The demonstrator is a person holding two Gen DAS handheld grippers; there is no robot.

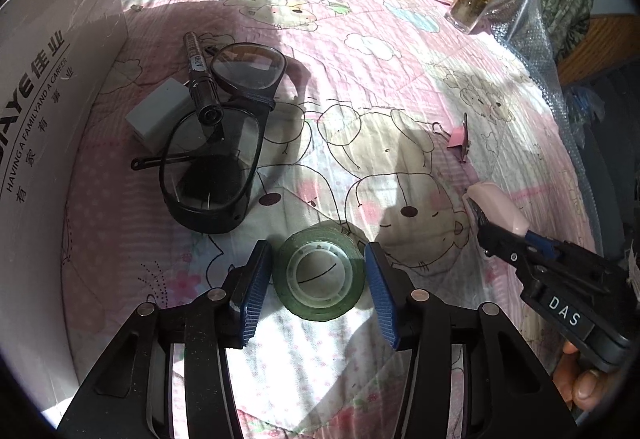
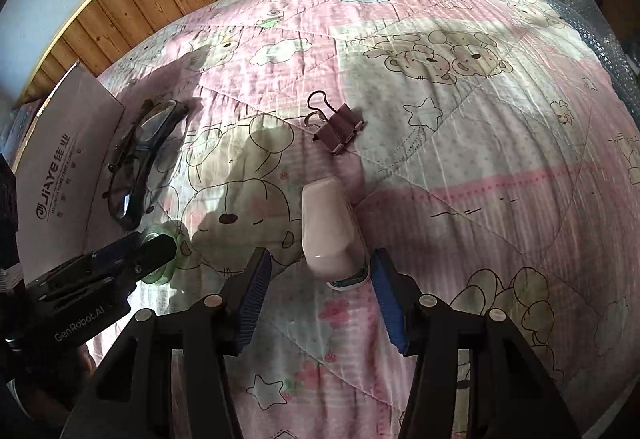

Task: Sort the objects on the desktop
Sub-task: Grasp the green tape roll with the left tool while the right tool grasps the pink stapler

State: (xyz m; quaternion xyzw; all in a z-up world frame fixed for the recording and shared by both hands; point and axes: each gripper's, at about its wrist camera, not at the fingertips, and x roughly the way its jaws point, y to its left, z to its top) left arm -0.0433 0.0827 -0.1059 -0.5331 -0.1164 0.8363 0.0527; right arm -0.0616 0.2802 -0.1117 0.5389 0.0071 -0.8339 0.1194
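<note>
Two grippers are working at once on the pink cartoon-print quilt [image 1: 400,51]. In the lower middle of the left wrist view, the left gripper [image 1: 319,281] is spread around the green translucent roll of tape [image 1: 320,279]; its blue pads [image 1: 256,291] are standing just beside the roll, and I cannot tell if they are touching it. In the lower middle of the right wrist view, the right gripper [image 2: 320,291] is also spread, with the pale pink plastic stapler-like object [image 2: 330,229] lying between its tips. A pink metal binder clip [image 2: 338,133] is waiting above it. At the upper left of the left view, black-framed glasses [image 1: 224,143], a black marker pen [image 1: 202,77] and a small grey block [image 1: 162,113] are lying together near the white cardboard box [image 1: 52,119]. I judge the grasping step is in hand; next, each gripper needs closing firmly before lifting.
</note>
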